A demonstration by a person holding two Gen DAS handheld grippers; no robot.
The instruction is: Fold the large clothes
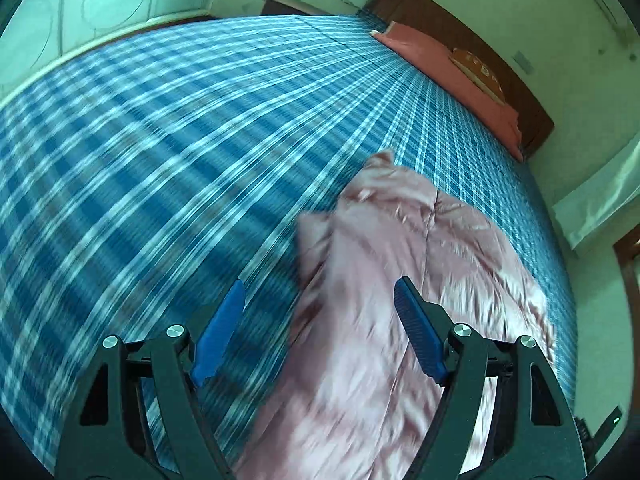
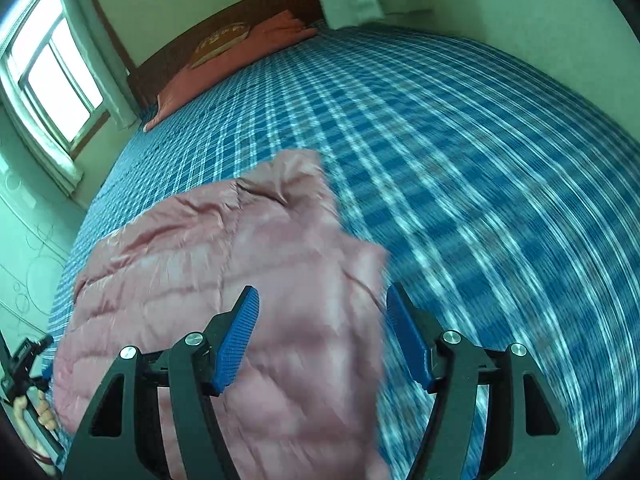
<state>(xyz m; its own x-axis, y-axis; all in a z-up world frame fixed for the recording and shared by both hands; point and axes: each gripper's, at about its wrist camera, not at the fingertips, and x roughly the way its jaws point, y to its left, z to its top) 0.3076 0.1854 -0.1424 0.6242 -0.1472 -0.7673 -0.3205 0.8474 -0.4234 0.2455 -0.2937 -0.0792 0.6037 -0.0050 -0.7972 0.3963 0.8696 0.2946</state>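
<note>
A pink quilted jacket [image 1: 404,280] lies rumpled on a bed with a blue plaid sheet [image 1: 168,152]. My left gripper [image 1: 320,292] is open and empty, above the jacket's left edge, with its right finger over the pink cloth. In the right wrist view the same jacket [image 2: 224,264] spreads across the lower left. My right gripper [image 2: 322,298] is open and empty above the jacket's right edge. The other gripper with the hand on it [image 2: 28,376] shows at the far left of that view. Both views are motion-blurred.
An orange-pink pillow [image 1: 452,76] lies against the dark wooden headboard [image 1: 460,32] at the bed's far end. A window with a pale curtain [image 2: 52,76] is on the wall beside the bed. The plaid sheet [image 2: 460,160] stretches wide beside the jacket.
</note>
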